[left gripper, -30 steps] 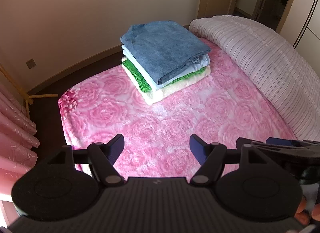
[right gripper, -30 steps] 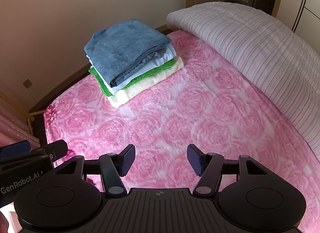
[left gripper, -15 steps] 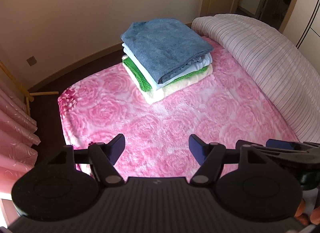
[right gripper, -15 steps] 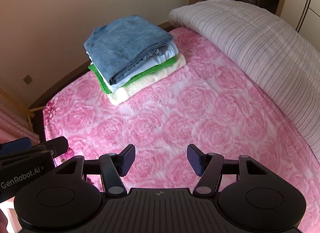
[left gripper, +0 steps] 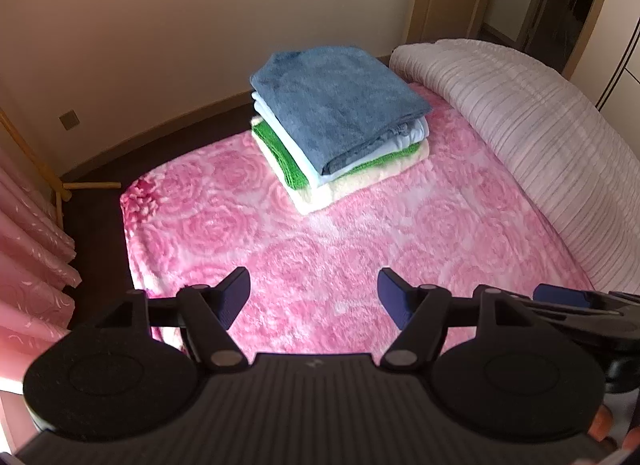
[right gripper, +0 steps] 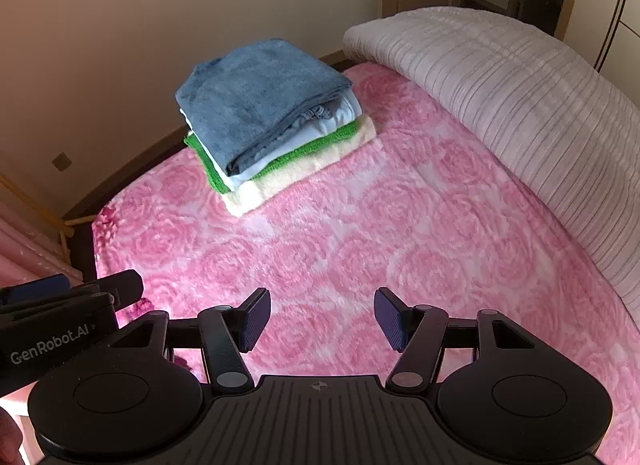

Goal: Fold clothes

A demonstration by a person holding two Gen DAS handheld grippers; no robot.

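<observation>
Four folded pieces make up the stack near the far edge of the pink rose-patterned fleece blanket [left gripper: 360, 249] that covers the bed: a blue terry towel [left gripper: 340, 105] on top, a pale blue-white garment [left gripper: 404, 139] under it, a green knitted piece [left gripper: 280, 153] below that, and a cream fleece layer [left gripper: 360, 185] at the bottom. In the right wrist view the same stack [right gripper: 264, 125] sits close to the far left corner of the blanket, just beside the rolled pinkish-white ribbed quilt [right gripper: 520, 105] that runs along the right edge.

The left gripper [left gripper: 314, 297] hovers above the near part of the blanket with its fingers spread wide and nothing between them. The right gripper [right gripper: 322, 319] is likewise wide apart and empty, just beside its partner.

No unfolded garment is visible, so the folding looks finished or paused.

Risks from here, as I judge them: the layers are offset, the green and cream edges jutting out, so a careless nudge or a one-sided lift could slide the towel off. The stack also sits close to the blanket's far edge, where a push could tip it towards the floor.
</observation>
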